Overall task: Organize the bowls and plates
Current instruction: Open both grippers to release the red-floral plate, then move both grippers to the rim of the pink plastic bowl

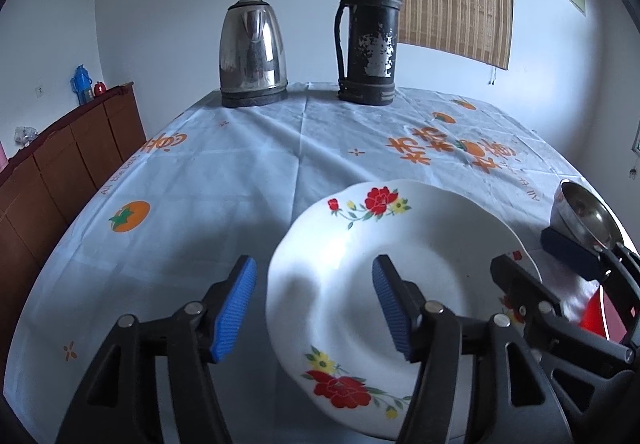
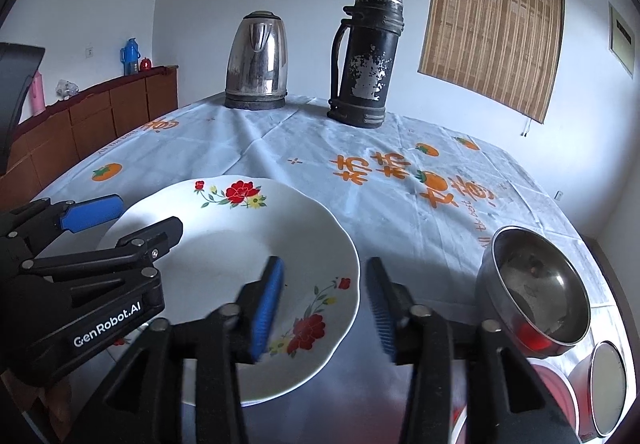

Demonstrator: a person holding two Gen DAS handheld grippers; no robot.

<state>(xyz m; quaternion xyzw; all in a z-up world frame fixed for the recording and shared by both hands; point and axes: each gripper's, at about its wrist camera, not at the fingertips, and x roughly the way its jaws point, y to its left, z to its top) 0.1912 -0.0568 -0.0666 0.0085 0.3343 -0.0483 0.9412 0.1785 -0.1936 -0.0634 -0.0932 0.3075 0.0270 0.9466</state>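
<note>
A white plate [image 1: 420, 240] [image 2: 224, 244] with red flower prints lies on the tablecloth near the front edge. My left gripper [image 1: 314, 304] is open, its blue pads either side of the plate's left rim without pressing it. My right gripper [image 2: 324, 304] is also open and straddles the plate's right rim, pads apart from it. Each gripper shows in the other's view, the left gripper [image 2: 132, 222] and the right gripper [image 1: 538, 256]. A steel bowl [image 2: 536, 284] [image 1: 584, 216] sits tilted just right of the plate, on something red.
A steel kettle [image 2: 256, 64] and a worn black thermos [image 2: 364, 60] stand at the table's far end. Red-rimmed dishes [image 2: 600, 388] sit at the near right corner. A brown cabinet [image 1: 72, 156] runs along the left wall.
</note>
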